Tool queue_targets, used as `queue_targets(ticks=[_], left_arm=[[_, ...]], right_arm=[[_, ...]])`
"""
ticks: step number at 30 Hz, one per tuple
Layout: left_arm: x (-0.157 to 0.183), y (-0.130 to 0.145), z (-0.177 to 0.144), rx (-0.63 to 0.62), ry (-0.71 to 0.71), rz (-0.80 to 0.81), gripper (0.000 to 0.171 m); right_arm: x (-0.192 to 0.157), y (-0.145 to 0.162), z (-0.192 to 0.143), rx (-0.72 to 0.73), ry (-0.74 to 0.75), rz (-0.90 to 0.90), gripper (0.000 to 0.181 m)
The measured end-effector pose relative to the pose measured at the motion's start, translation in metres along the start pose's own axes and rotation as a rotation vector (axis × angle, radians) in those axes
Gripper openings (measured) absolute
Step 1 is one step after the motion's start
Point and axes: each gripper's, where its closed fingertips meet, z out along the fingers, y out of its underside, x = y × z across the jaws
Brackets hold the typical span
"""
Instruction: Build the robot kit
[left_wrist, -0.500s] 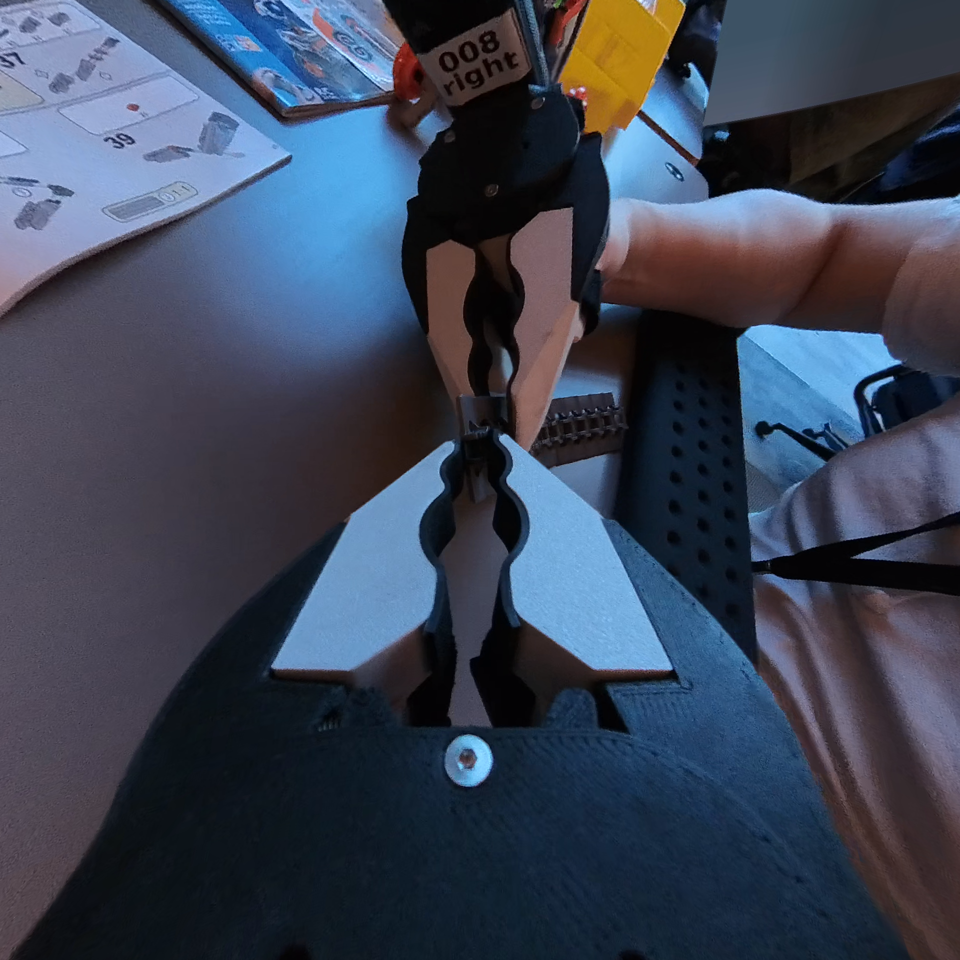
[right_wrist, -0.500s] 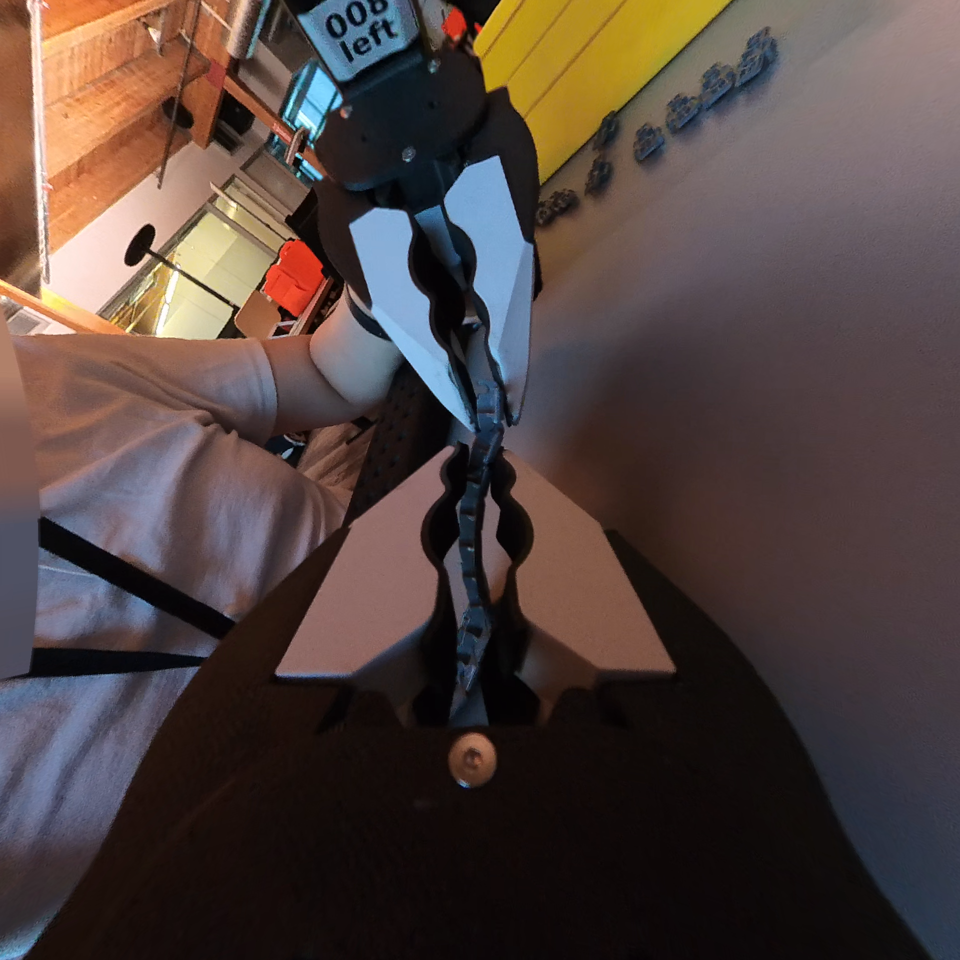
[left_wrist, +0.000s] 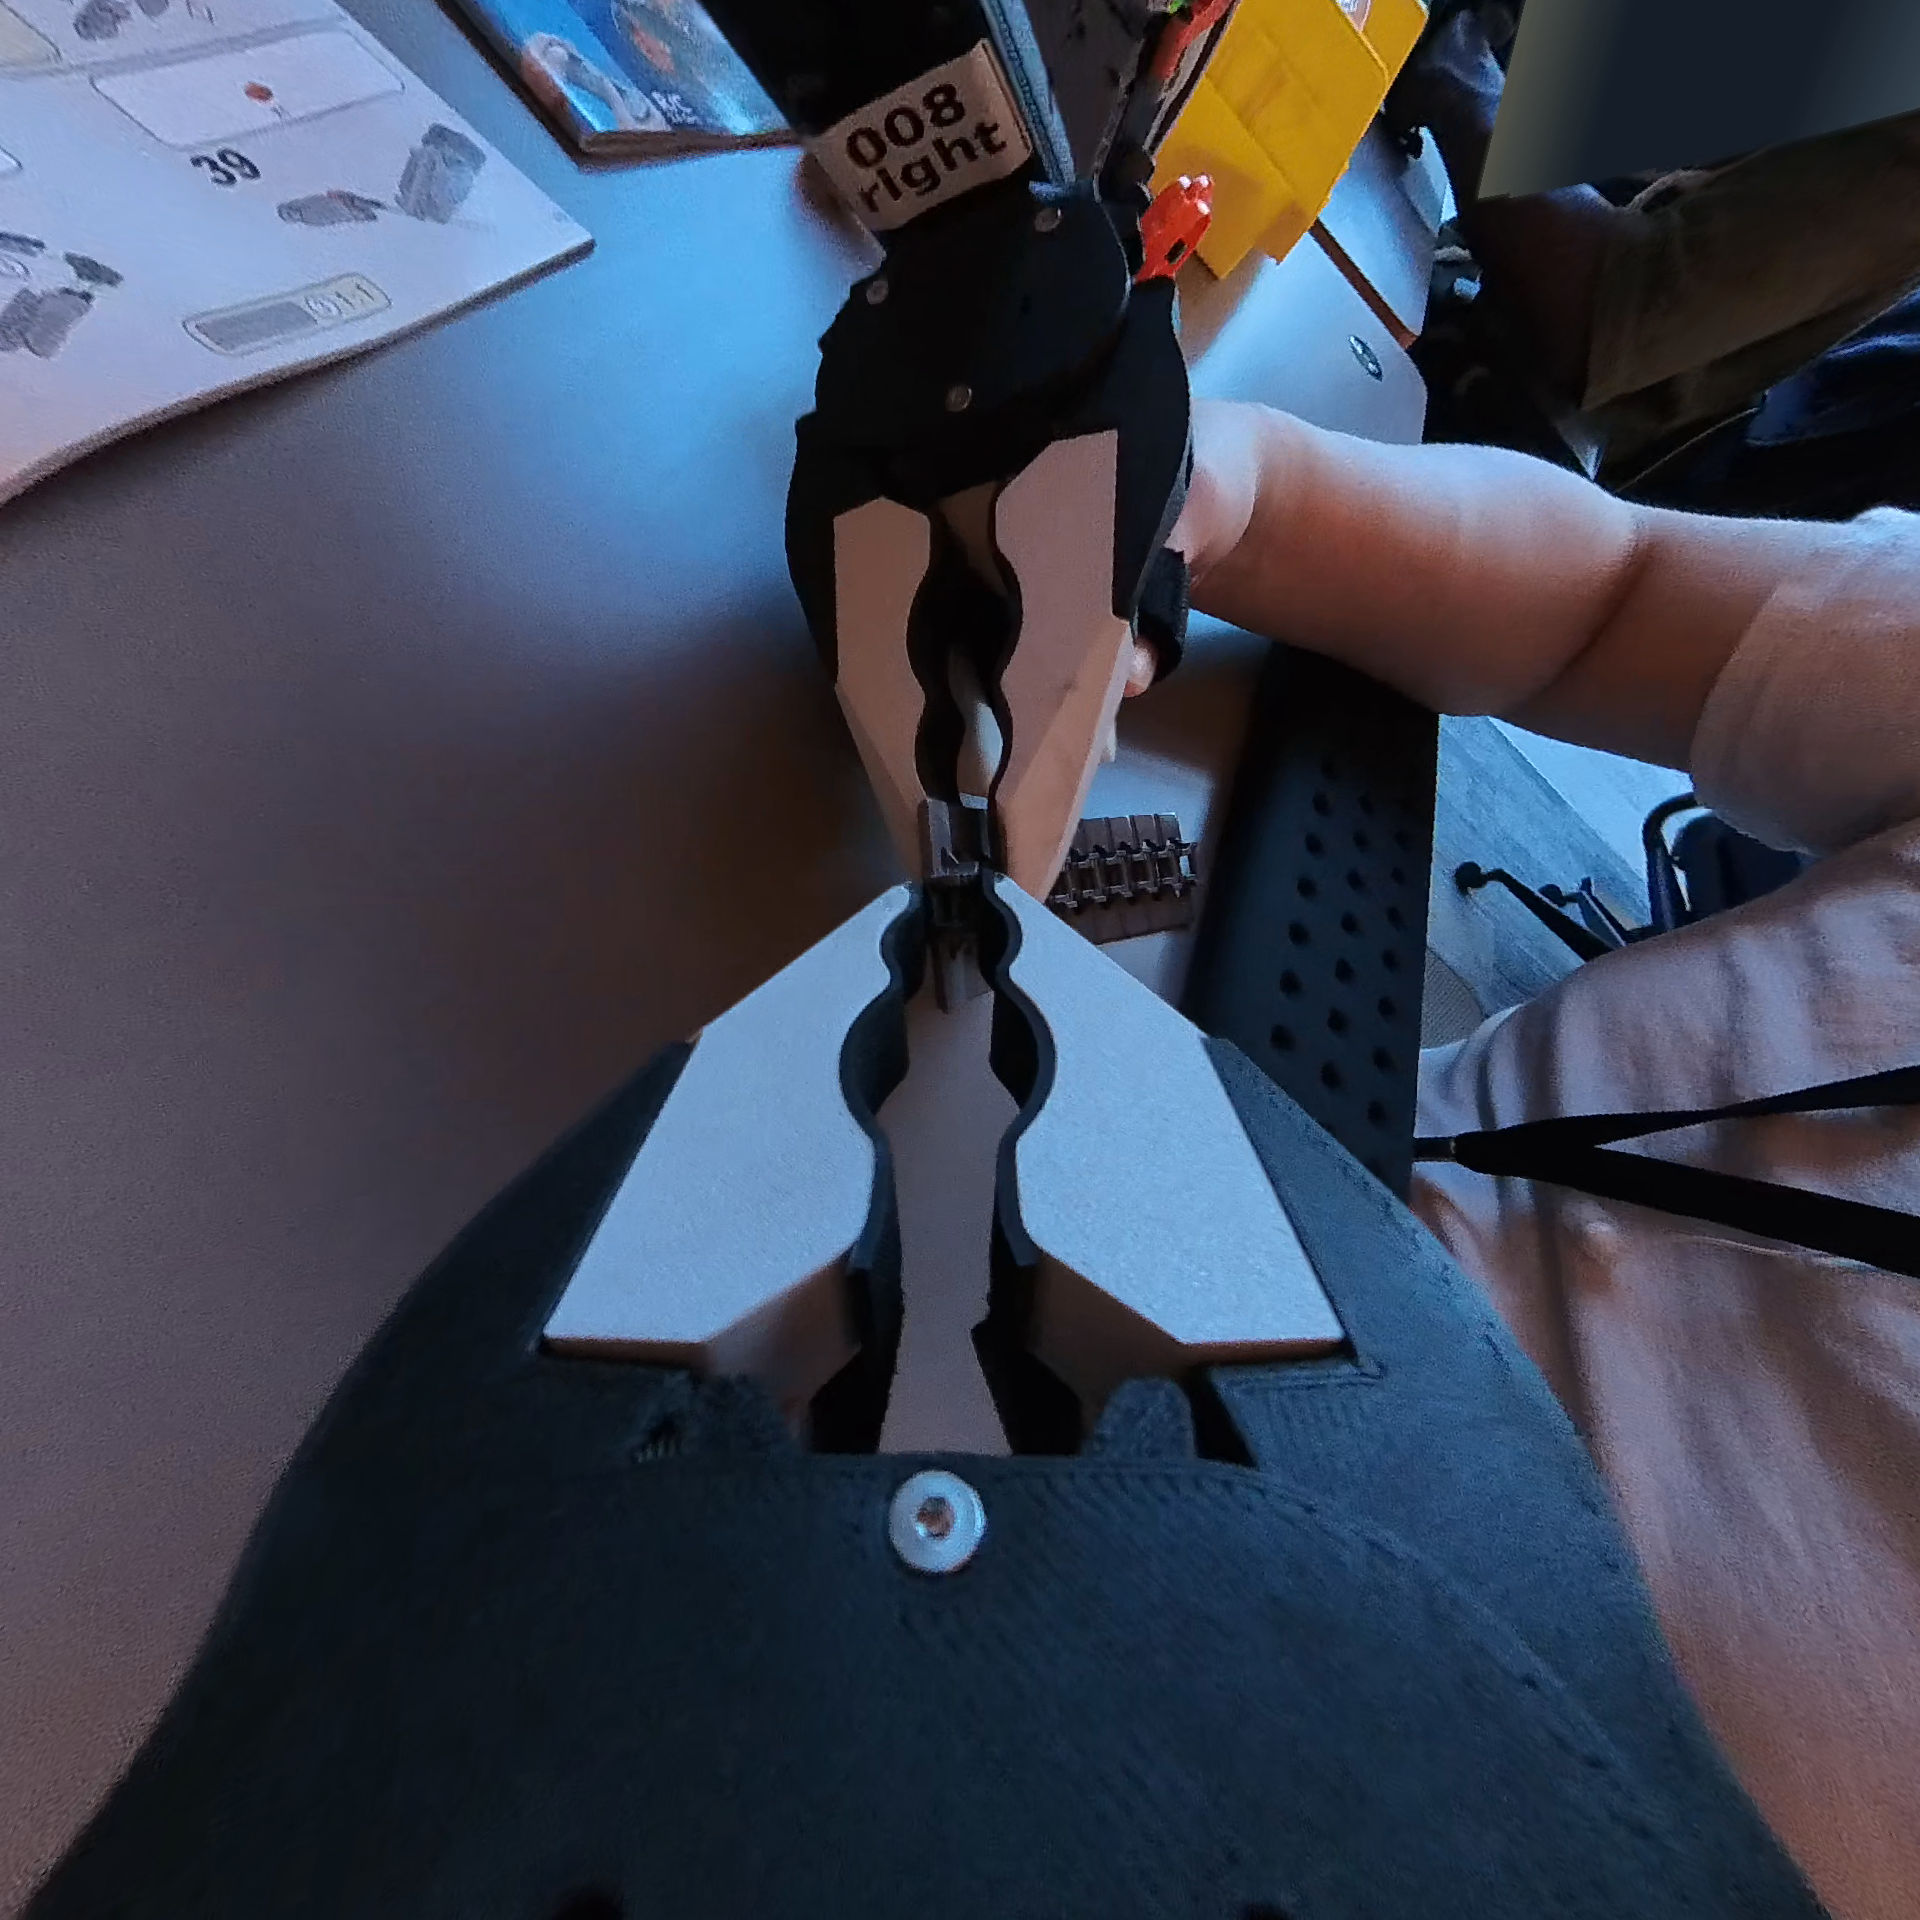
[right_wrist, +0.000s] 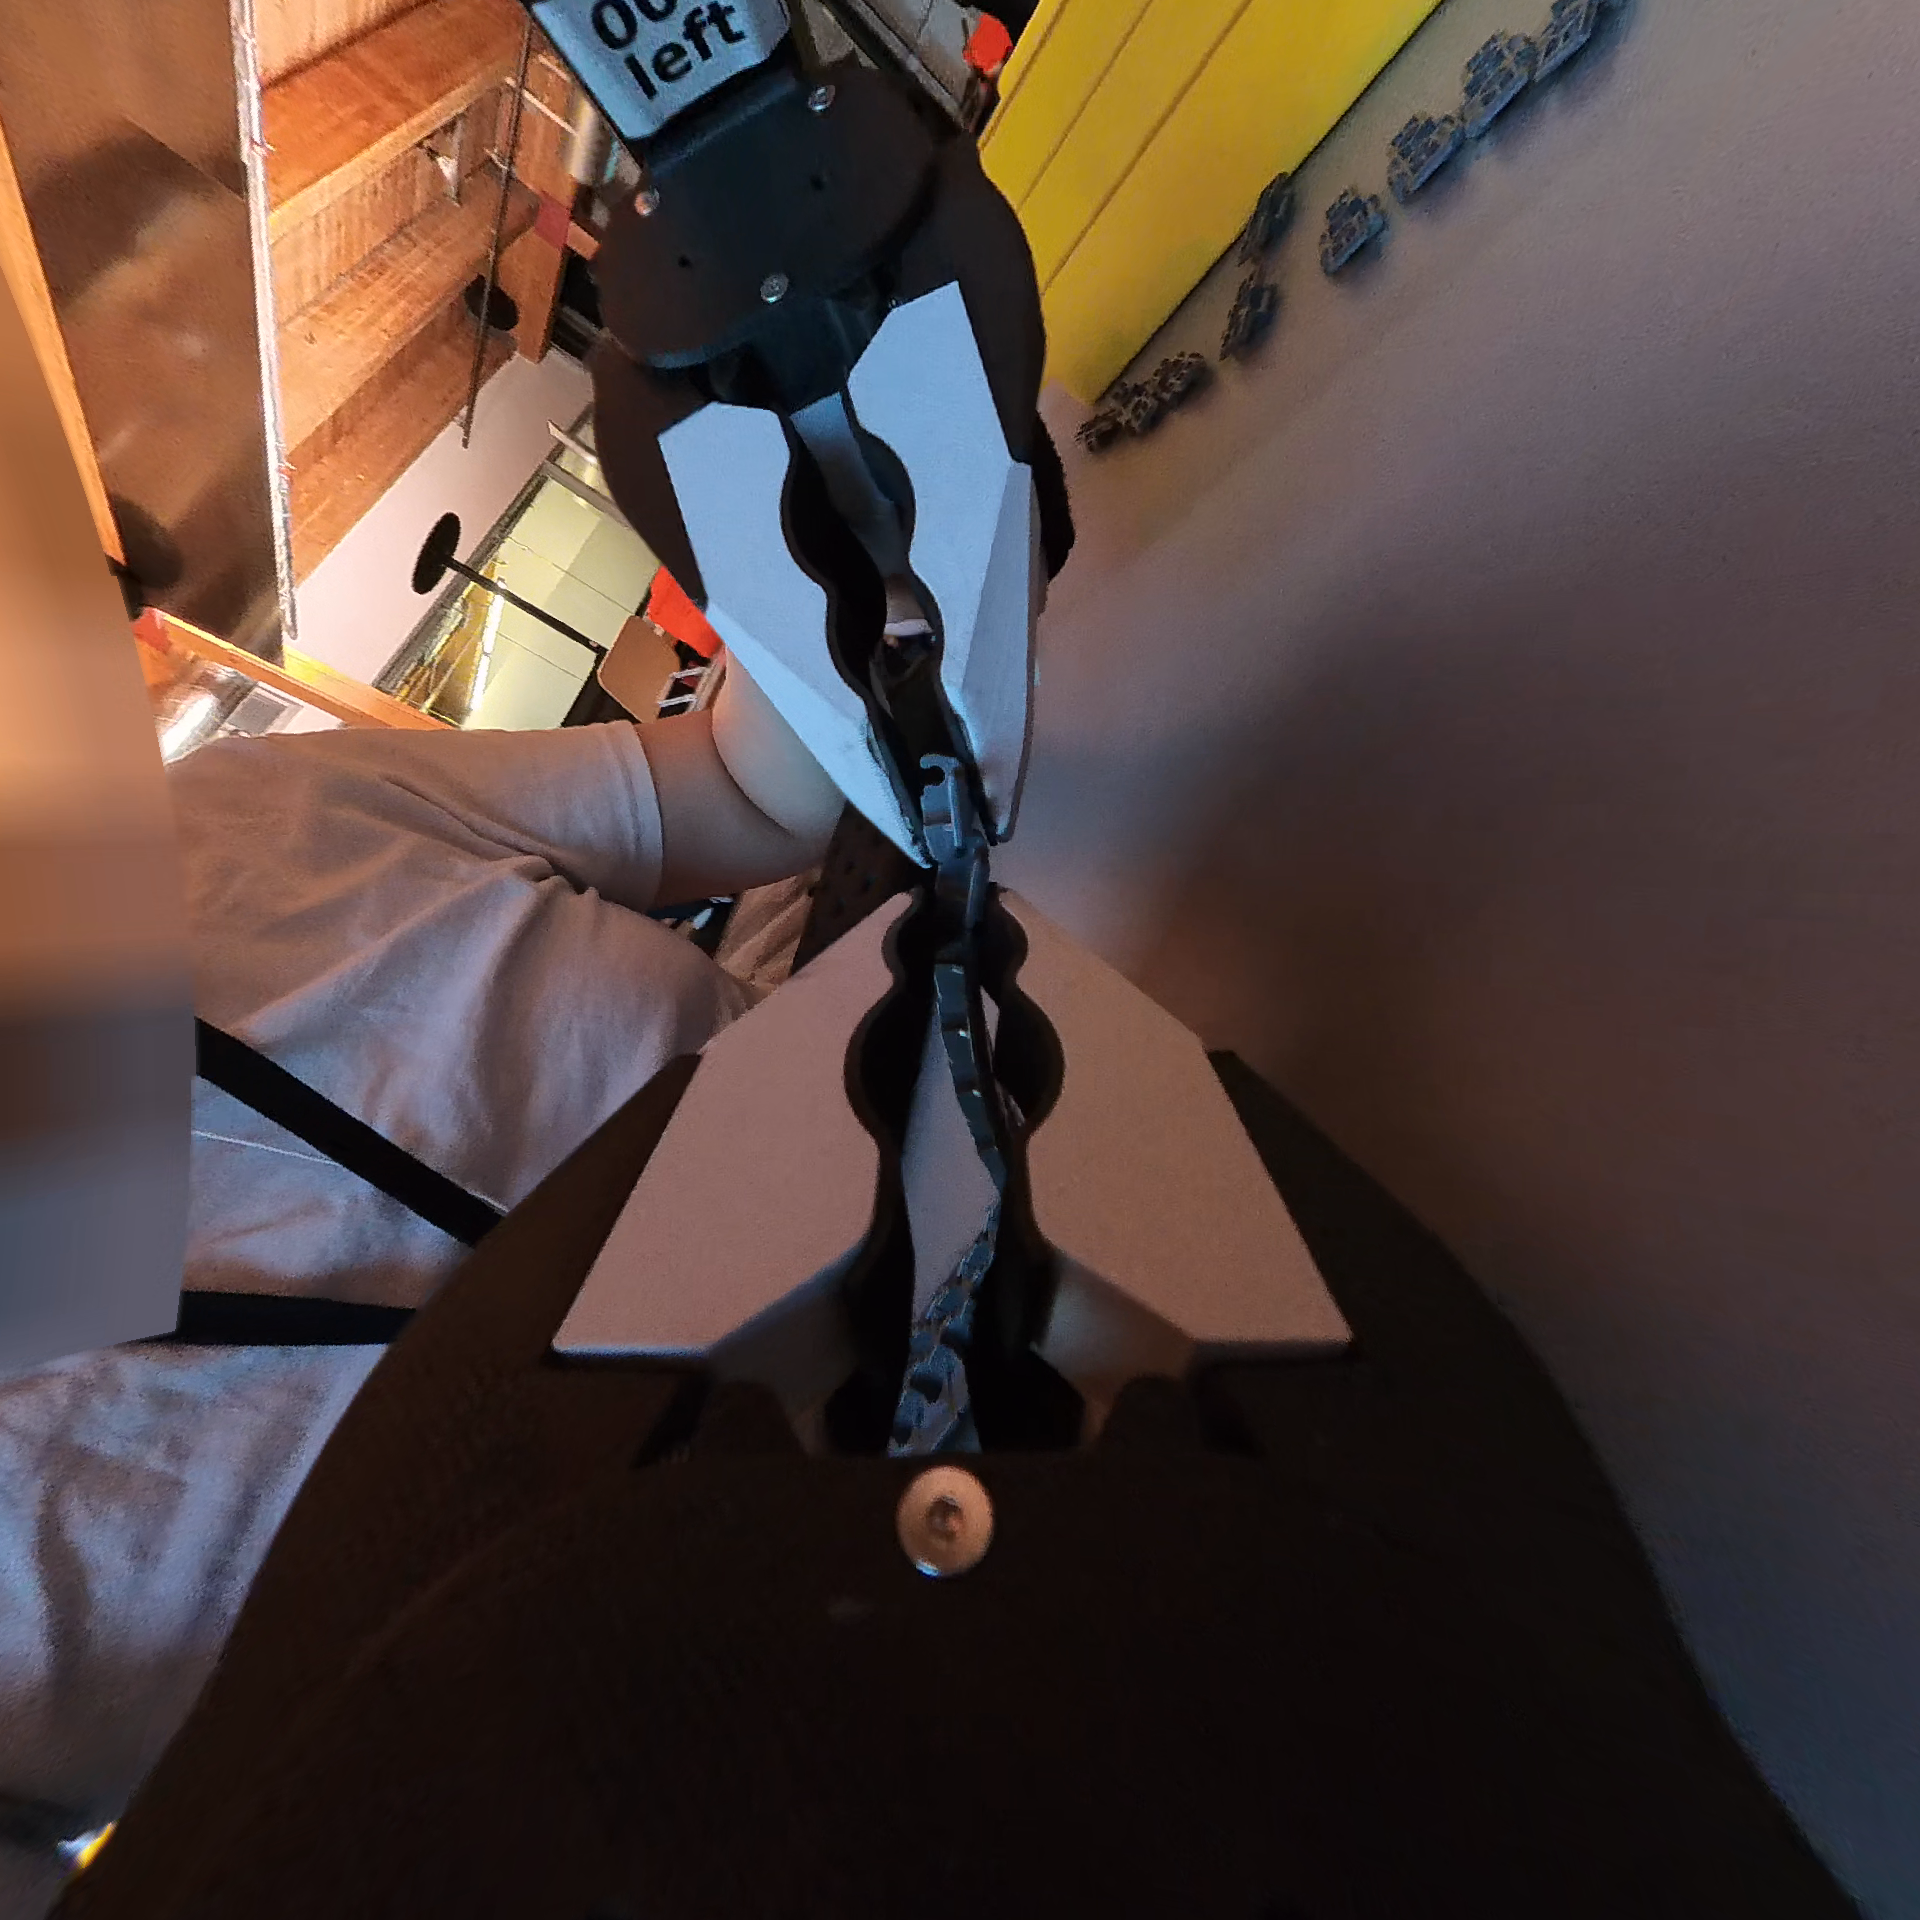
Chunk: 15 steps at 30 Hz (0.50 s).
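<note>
The left gripper (left_wrist: 954, 894) and the right gripper (left_wrist: 961, 831) met tip to tip above the table (left_wrist: 364, 831), each pinching an end of one track chain (right_wrist: 961, 1023) (its length ran back between the right gripper's fingers). A second track strip (left_wrist: 1127, 868) lay on the table just right of the tips, beside a perforated panel (left_wrist: 1320, 914). An instruction booklet (left_wrist: 208, 239) lay far left. Loose track links (right_wrist: 1351, 223) sat in a row along a box (right_wrist: 1153, 197), well apart from the grippers.

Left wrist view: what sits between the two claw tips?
A short run of dark grey track links bridges the left claw and right claw, pinched by both. The right wrist view shows the same chain spanning the tips.
</note>
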Motion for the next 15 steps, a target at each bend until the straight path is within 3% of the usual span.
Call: queue_targets(ticks=[15], left_arm=[[0.0031, 0.0023, -0.0001, -0.142, 0.029, -0.054, 0.007]], right_arm=[[-0.0023, 0.0, -0.0004, 0.002, -0.016, -0.003, 0.004]])
